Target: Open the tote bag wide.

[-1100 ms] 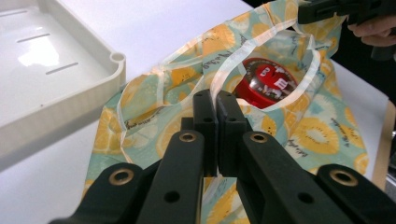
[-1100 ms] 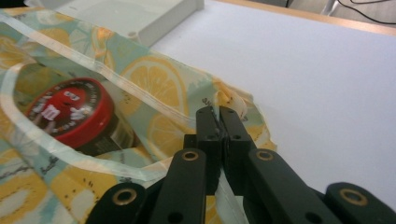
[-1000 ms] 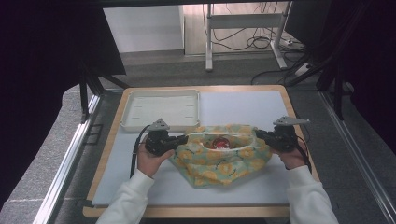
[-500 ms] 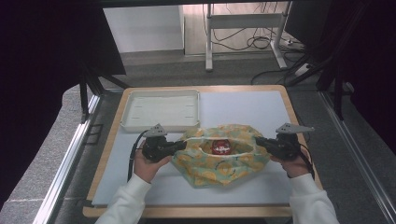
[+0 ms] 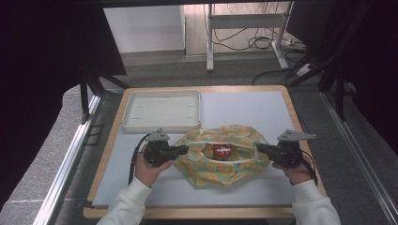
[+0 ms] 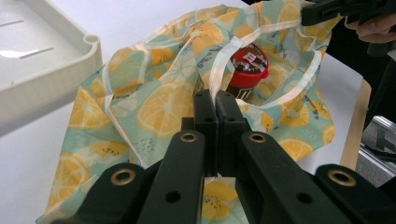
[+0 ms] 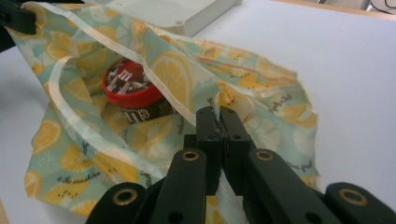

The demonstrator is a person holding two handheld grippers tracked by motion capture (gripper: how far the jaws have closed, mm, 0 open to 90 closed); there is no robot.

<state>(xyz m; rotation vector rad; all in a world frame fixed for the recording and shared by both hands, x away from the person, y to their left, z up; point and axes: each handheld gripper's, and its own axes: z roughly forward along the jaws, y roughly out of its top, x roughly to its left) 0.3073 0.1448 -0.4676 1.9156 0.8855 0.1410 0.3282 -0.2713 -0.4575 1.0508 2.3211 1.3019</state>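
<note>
on the white mat near the table's front edge lies one lemon-print cloth bag (image 5: 220, 157), its mouth pulled open between two grippers. inside it sits one brown candy tub with a red lid (image 5: 221, 151), tilted on its side. the left gripper (image 6: 215, 105) is clenched on the bag's pale rim at one side; the right gripper (image 7: 219, 122) is clenched on the rim at the opposite side. one empty-looking white tray (image 5: 162, 110) rests just behind the bag, toward the left. one wooden table (image 5: 300, 126) carries it all.
</note>
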